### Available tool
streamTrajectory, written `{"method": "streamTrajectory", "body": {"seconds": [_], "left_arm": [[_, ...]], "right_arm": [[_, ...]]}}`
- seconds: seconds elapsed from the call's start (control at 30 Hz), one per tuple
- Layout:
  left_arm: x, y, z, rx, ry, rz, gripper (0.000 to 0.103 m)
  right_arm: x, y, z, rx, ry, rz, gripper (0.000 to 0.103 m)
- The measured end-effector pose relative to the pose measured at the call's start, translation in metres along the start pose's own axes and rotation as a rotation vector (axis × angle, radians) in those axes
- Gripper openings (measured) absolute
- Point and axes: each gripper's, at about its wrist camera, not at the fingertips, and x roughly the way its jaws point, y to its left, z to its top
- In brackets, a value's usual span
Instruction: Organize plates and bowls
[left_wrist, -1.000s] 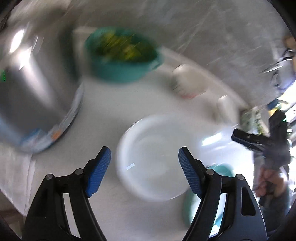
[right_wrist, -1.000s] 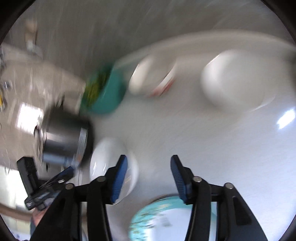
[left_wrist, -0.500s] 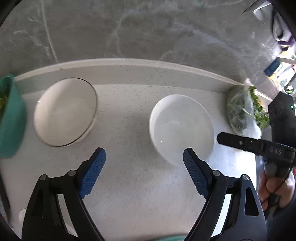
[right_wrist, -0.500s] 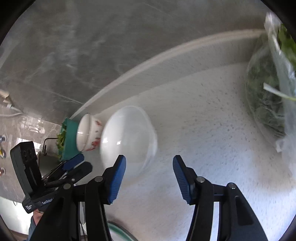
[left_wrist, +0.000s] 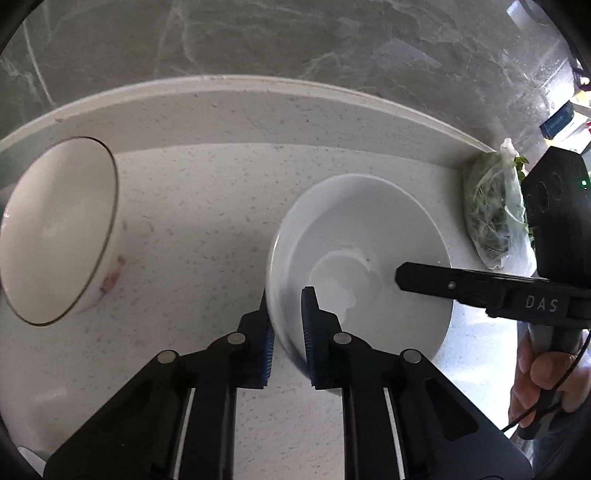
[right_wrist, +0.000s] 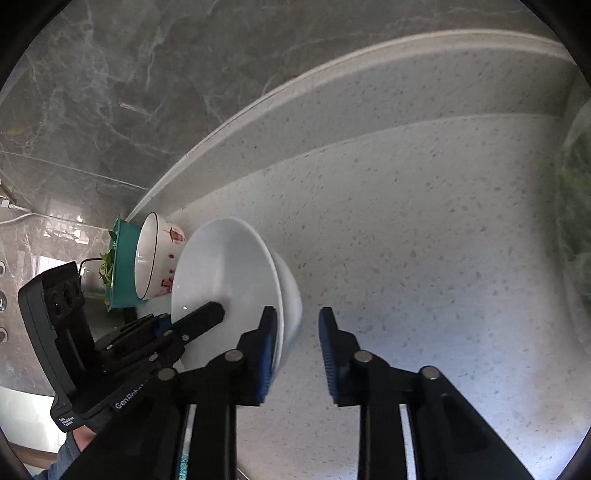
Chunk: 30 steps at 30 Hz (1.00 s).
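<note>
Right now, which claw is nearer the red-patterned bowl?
Left. The left claw pinches the white bowl's rim on the side facing the red-patterned bowl; the right claw, jaws just closing, straddles the opposite rim.

Left gripper (left_wrist: 287, 332) jaws on white bowl (left_wrist: 369, 236) rim

A pale speckled stone countertop (left_wrist: 207, 206) with a raised back lip carries a plain white ceramic bowl (left_wrist: 373, 236), a cream dark-rimmed bowl with red motifs (left_wrist: 55, 232), a teal container (right_wrist: 123, 266) and a clear bag of greens (left_wrist: 495, 214).
</note>
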Motion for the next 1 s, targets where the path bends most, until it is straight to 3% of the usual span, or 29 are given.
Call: {"method": "streamTrajectory", "body": {"seconds": [0.13,0.2,0.33,0.57,0.8,1.0], "left_arm": [[0.008,0.0,-0.003,-0.028,0.012,-0.033,0.012],[0.01,-0.002,-0.002,-0.027,0.009,-0.039,0.012],[0.015,-0.007,-0.003,-0.032,0.019,-0.047,0.011],[0.002,0.0,-0.008,-0.046,0.023,-0.078,0.01],[-0.052,0.0,-0.017,-0.056,-0.028,-0.117,0.01],[-0.117,0.027,-0.06,-0.106,-0.077,-0.094,0.012]], "right_arm": [[0.008,-0.002,-0.002,0.04,0.041,0.006,0.024],[0.006,-0.001,-0.003,0.032,0.033,0.005,0.016],[0.009,0.008,-0.002,0.012,0.036,-0.027,0.015],[0.007,0.008,-0.002,0.033,0.059,0.007,0.015],[-0.027,0.027,-0.01,0.001,0.054,0.067,0.016],[-0.031,0.087,-0.032,-0.101,0.094,0.105,0.016]]}}
